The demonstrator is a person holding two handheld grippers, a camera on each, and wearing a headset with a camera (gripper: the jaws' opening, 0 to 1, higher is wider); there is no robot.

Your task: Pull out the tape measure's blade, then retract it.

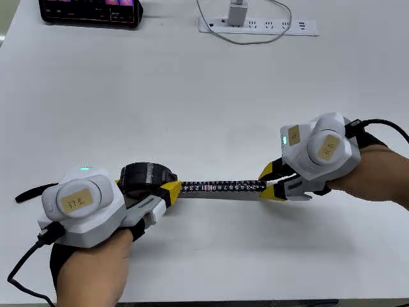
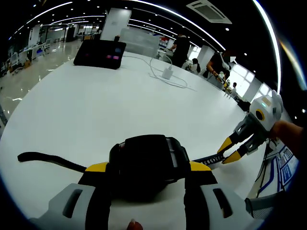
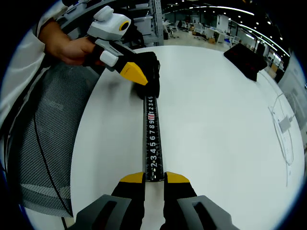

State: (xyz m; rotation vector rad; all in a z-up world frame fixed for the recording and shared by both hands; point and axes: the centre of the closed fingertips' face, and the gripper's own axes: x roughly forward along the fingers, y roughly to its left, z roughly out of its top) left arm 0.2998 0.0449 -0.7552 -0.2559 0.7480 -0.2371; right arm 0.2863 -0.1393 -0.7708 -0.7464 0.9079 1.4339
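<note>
Tape measure (image 1: 146,176): clamped in my left tool (image 2: 149,168), on the table (image 1: 192,96); blade (image 3: 152,139) stretched to my right tool (image 3: 154,178), pinched at its end. Judged thin, springy, slick; hold the end firmly.

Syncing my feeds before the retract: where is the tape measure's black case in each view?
Head view: case lower left of centre.
Left gripper view: case bottom centre, between yellow jaw tips.
Right gripper view: case upper left of centre, at the blade's far end.
Shared landmark: the dark screen device on the far side.
</note>
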